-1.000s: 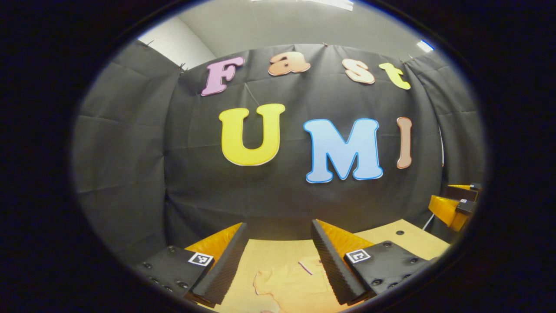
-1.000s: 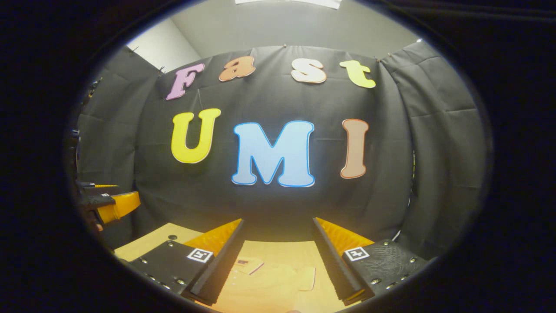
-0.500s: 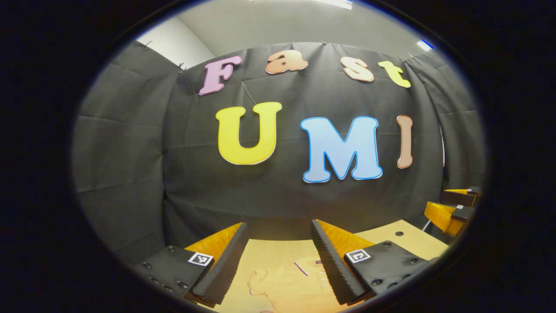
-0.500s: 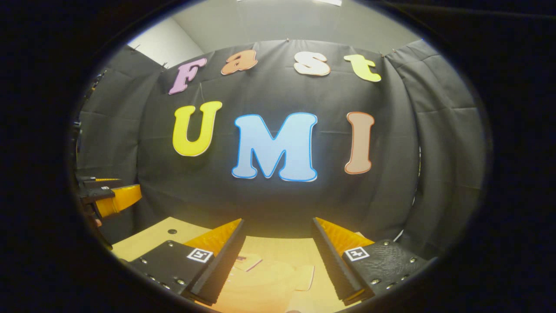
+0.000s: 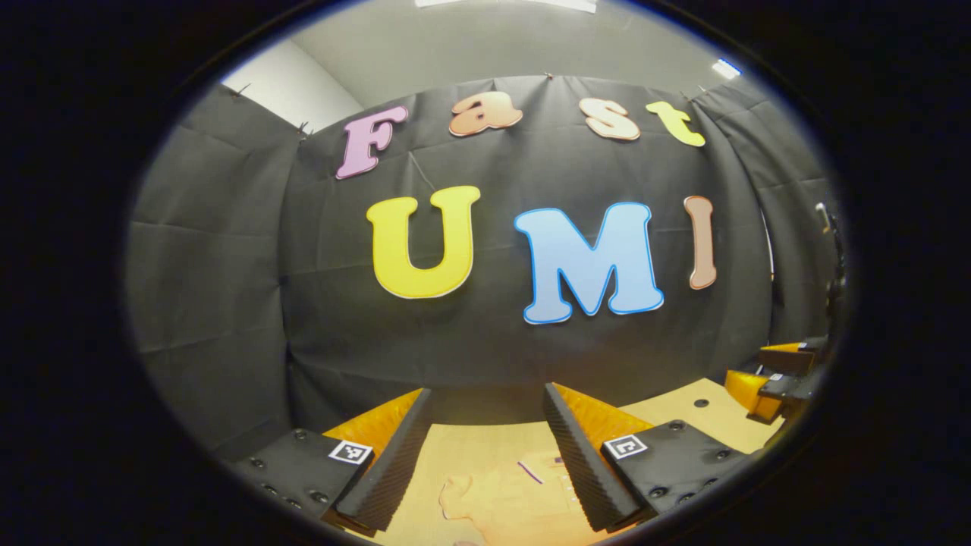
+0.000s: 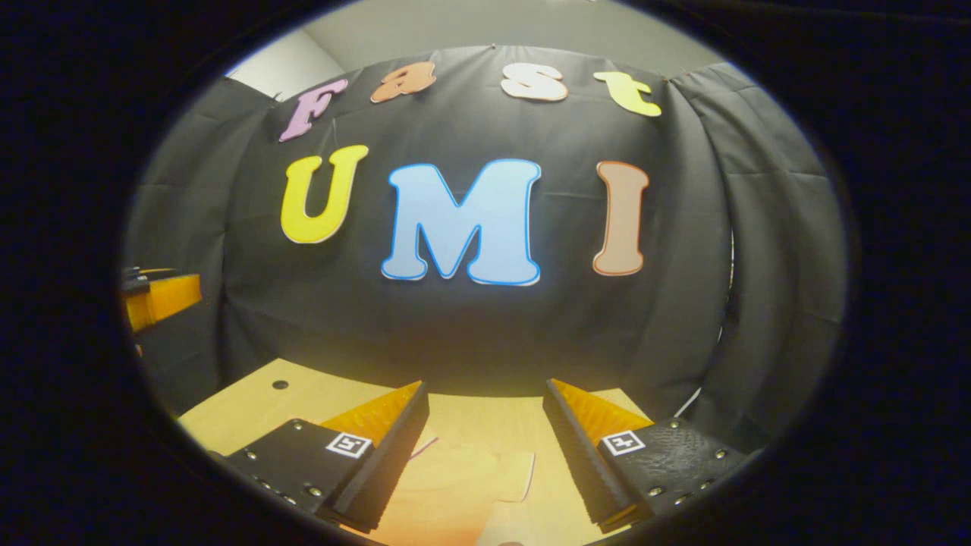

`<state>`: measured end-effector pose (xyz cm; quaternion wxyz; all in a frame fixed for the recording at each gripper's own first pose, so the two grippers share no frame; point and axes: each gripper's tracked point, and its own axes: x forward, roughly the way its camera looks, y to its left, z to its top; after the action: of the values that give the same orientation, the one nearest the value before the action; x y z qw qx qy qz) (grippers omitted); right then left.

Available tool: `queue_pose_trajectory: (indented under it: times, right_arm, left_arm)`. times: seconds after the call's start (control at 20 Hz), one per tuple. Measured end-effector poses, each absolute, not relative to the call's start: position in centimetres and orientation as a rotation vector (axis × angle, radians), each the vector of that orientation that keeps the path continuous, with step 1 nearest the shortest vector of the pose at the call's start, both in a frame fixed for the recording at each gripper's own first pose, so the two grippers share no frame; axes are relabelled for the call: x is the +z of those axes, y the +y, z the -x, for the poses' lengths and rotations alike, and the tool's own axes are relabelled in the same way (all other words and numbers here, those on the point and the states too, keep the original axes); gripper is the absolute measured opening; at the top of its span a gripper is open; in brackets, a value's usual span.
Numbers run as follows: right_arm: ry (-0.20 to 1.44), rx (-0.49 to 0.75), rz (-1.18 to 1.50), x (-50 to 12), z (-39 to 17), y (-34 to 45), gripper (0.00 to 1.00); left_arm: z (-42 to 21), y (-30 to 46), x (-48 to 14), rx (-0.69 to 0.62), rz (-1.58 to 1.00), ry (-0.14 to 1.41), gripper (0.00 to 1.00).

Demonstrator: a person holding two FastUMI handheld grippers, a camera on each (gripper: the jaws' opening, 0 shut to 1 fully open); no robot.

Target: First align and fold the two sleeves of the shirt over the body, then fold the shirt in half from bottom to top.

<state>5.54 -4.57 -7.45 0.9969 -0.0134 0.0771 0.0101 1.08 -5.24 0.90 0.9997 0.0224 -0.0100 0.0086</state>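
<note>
Fingers [image 5: 394, 462] spread, shirt [image 5: 501, 497] lying betw them on table [image 5: 705, 413]

booth wall [image 5: 227, 303] ahead — table [image 6: 250, 406] bare beside shirt [image 6: 455, 493]

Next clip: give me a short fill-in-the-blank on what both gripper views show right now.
1. The left hand-held gripper has its fingers ____.
2. The pale orange shirt lies on a light wooden ____.
3. The right hand-held gripper holds ____ between its fingers.
4. The shirt lies ____ both grippers.

Missing words: open; table; nothing; below
</note>
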Motion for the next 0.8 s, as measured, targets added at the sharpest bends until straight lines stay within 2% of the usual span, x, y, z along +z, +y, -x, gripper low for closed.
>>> queue_pose_trajectory:
  times: [0.5, 0.8]
  right_arm:
    - [0.416, -0.025, -0.010, -20.5, -8.9, -9.2, 0.95]
    - [0.667, -0.053, -0.027, -31.7, -8.9, -11.1, 0.95]
  left_arm:
    - [1.5, -4.1, 0.7, 0.082, -0.038, -0.004, 0.97]
    - [1.6, -2.5, -0.6, 0.133, -0.015, 0.030, 0.97]
